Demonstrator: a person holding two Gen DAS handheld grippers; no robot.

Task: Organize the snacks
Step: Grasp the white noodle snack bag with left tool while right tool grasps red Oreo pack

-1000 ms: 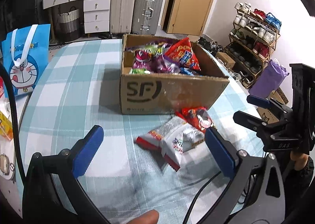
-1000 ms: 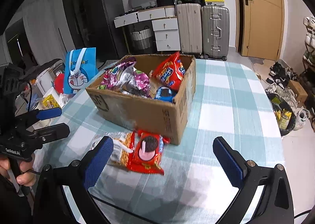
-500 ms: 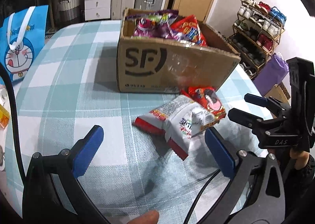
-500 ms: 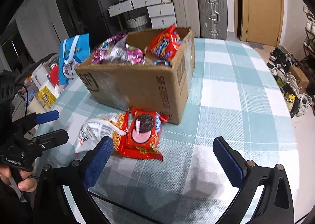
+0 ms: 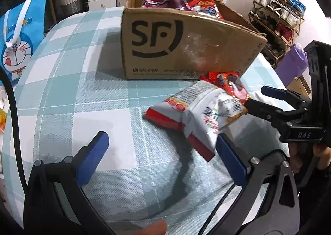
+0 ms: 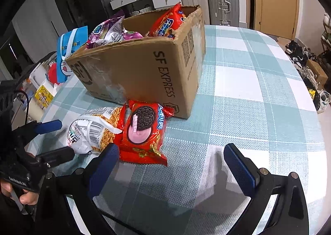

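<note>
Both tongs have dropped closer to the two loose packs since a second ago; from the left wrist, the left tongs (image 5: 163, 155) hang spread, the white noodle bag (image 5: 198, 115) at 1 o'clock beside the cardboard box (image 5: 186, 42). From the right wrist, the right tongs (image 6: 173, 161) are spread too, the red cookie pack (image 6: 143, 131) at 11 o'clock touching its left pad; this looks like the reach-to-grasp step, and next calls for straddling one pack, pinching it and lifting it into the box
</note>
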